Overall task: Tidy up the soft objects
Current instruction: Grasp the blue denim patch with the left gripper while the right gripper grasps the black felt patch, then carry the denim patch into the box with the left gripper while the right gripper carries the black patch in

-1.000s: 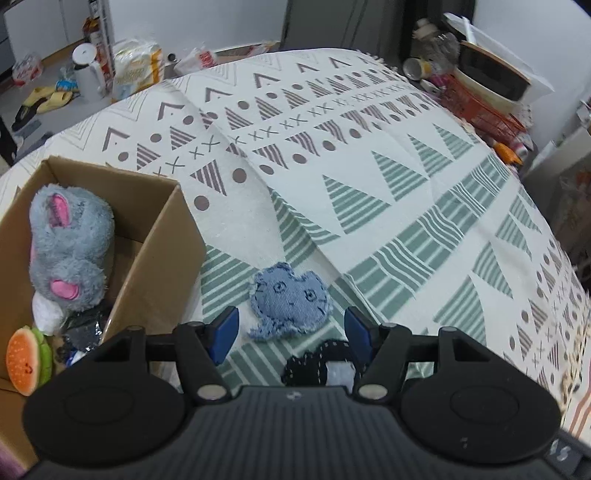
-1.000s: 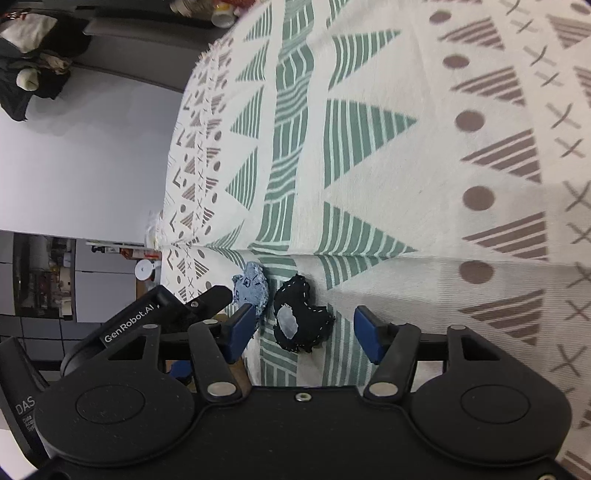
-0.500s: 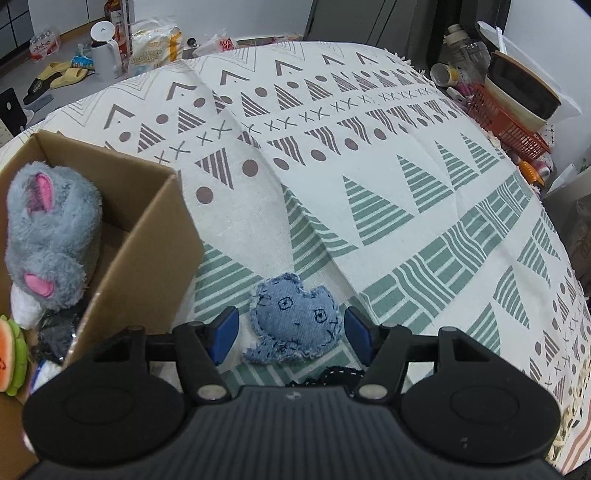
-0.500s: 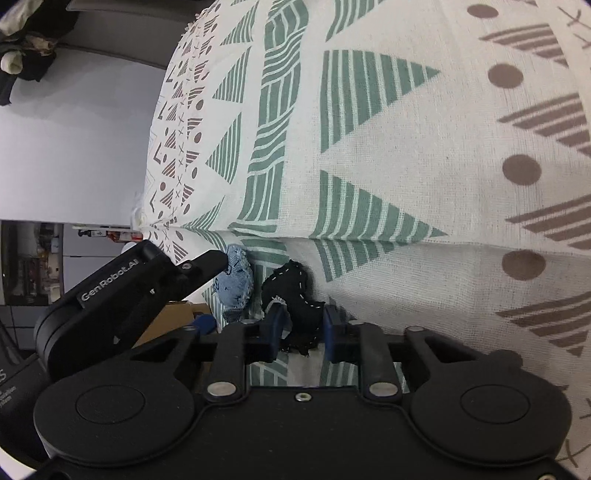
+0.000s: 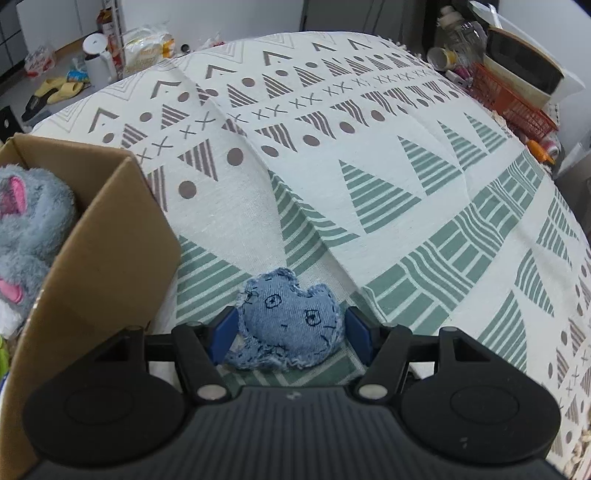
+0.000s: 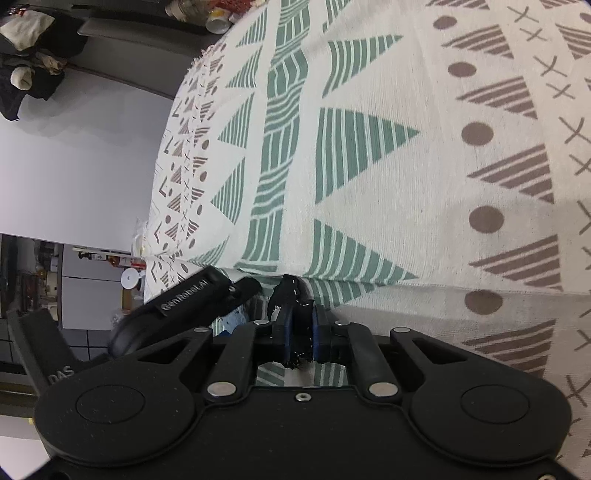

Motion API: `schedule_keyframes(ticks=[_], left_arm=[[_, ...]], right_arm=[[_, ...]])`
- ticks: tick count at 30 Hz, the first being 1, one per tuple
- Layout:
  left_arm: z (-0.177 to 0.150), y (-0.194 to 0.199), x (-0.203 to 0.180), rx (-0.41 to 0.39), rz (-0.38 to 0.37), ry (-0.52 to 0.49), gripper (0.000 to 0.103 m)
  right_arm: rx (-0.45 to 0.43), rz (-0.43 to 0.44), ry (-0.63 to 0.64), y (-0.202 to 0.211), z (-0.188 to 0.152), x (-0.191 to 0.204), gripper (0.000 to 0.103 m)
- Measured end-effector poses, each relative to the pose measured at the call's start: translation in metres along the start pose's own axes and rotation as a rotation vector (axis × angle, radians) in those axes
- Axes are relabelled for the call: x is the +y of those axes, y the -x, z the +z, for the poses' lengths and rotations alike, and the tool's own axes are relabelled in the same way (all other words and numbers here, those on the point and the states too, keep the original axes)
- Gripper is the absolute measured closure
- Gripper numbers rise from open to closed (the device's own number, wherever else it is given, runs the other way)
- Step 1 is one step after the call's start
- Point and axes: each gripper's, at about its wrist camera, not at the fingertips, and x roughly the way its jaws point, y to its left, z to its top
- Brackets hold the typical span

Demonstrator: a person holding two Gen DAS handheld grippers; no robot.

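A blue denim soft toy (image 5: 286, 321) lies on the patterned tablecloth (image 5: 369, 155). My left gripper (image 5: 288, 328) is open, its blue pads on either side of the toy. My right gripper (image 6: 301, 332) is shut on a black soft toy (image 6: 290, 295), which sticks out past the pads just above the cloth. The left gripper's body (image 6: 184, 306) shows beside it in the right wrist view. A cardboard box (image 5: 96, 266) stands at the left with a grey plush toy (image 5: 26, 221) inside.
Past the table's far right edge sit a red basket (image 5: 513, 99) and bottles (image 5: 454, 33). On the floor at the far left are a white kettle (image 5: 98, 61), bags and slippers (image 5: 55, 92). A tablecloth crease (image 5: 295, 206) runs through the middle.
My left gripper has moved forward so the denim toy lies between its open pads. My right gripper has closed on the black toy and lifted it slightly.
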Motion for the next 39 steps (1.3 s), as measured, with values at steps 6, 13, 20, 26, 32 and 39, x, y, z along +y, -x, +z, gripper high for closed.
schedule_keyframes(ticks=[6,13,20,26,32,39], left_arm=[[-0.002,0.008,0.001,-0.020,0.001,-0.014,0.069],[0.001,0.034,0.007,-0.033,-0.060,-0.012,0.085],[0.002,0.069,0.015,-0.078,-0.119,-0.017,0.088],[0.004,0.100,0.031,-0.107,-0.162,-0.012,0.088],[0.004,0.125,0.053,-0.127,-0.186,-0.003,0.088],[0.007,0.152,0.088,-0.149,-0.202,0.020,0.088]], right_arm=[[-0.029,0.020,0.017,0.009,0.002,0.004,0.093],[-0.054,0.048,0.043,0.020,0.000,0.013,0.093],[-0.082,0.075,0.085,0.032,-0.005,0.028,0.093],[-0.102,0.104,0.135,0.044,-0.013,0.046,0.093],[-0.120,0.133,0.193,0.055,-0.026,0.066,0.093],[-0.140,0.171,0.259,0.065,-0.043,0.091,0.093]])
